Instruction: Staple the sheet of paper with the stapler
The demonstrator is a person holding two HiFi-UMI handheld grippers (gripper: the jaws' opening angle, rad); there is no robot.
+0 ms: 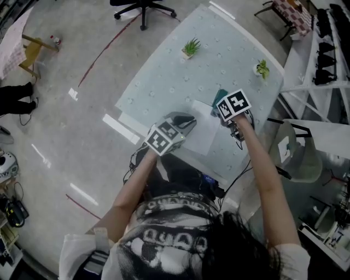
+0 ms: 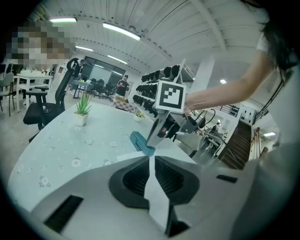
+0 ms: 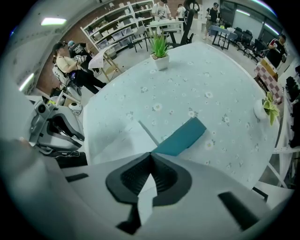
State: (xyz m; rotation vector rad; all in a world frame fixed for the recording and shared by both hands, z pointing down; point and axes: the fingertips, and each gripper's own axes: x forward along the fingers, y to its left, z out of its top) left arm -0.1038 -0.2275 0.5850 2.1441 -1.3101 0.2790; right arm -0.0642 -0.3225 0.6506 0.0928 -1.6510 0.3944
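A white sheet of paper [image 1: 205, 134] lies near the front edge of the flowered table [image 1: 175, 76]. A teal stapler [image 1: 220, 96] sits at the sheet's far corner, partly hidden by the right gripper's marker cube. My right gripper [image 1: 228, 117] points steeply down, its jaws shut, tips just short of the stapler [image 3: 180, 137] and over the paper [image 3: 117, 136]. My left gripper [image 1: 185, 122] is shut too, low over the sheet's left side. In the left gripper view its closed tips [image 2: 150, 158] face the stapler [image 2: 139, 142], and the right gripper [image 2: 157, 136] stands on it.
Two small potted plants [image 1: 191, 47] [image 1: 262, 68] stand at the far side of the table. An office chair [image 1: 143, 6] is on the floor beyond. A white chair [image 1: 298, 156] stands to the right of the table, with cables hanging off the near edge.
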